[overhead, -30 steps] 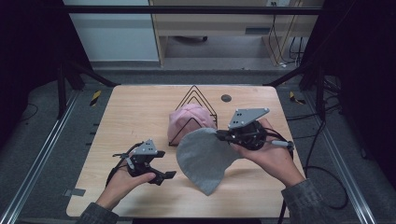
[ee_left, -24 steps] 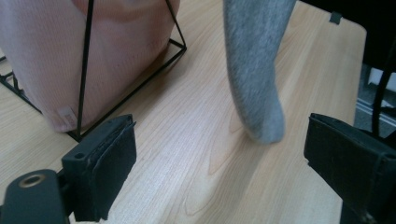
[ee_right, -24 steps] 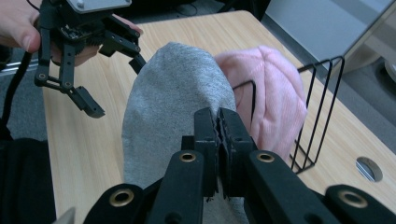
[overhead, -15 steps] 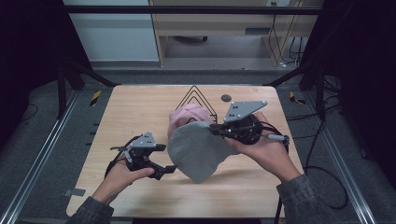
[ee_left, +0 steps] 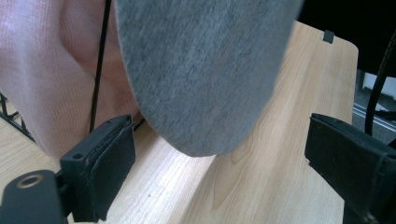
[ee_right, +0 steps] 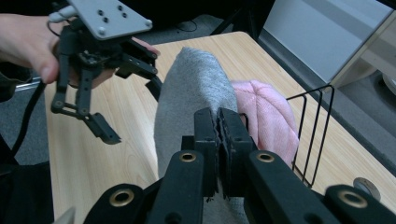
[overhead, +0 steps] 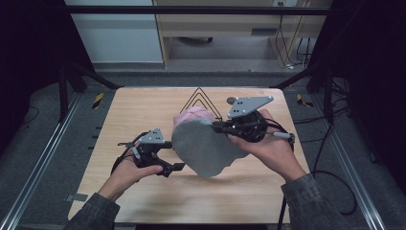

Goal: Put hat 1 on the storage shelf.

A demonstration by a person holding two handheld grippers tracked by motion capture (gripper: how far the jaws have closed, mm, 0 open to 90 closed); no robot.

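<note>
A grey knitted cap (overhead: 203, 147) hangs over the table's middle, with my right gripper (overhead: 216, 127) shut on its upper edge. In the right gripper view the jaws (ee_right: 218, 122) pinch the grey cap (ee_right: 191, 93) tightly. Behind it a pink cap (overhead: 191, 115) lies against a black wire rack (overhead: 198, 98). My left gripper (overhead: 173, 155) stands open just left of the grey cap's lower part. In the left gripper view the cap's rounded end (ee_left: 201, 70) hangs ahead of the gap between the pads (ee_left: 109, 172), above the wood, and the pink cap (ee_left: 42, 79) sits behind.
The wooden table (overhead: 143, 105) has metal rails along both sides. A small dark round thing (overhead: 231, 100) lies behind the right gripper. The wire rack (ee_right: 317, 130) stands at the table's far middle.
The right gripper has lifted the grey cap and carried it slightly left. The left gripper has risen and moved closer to the cap's lower edge.
</note>
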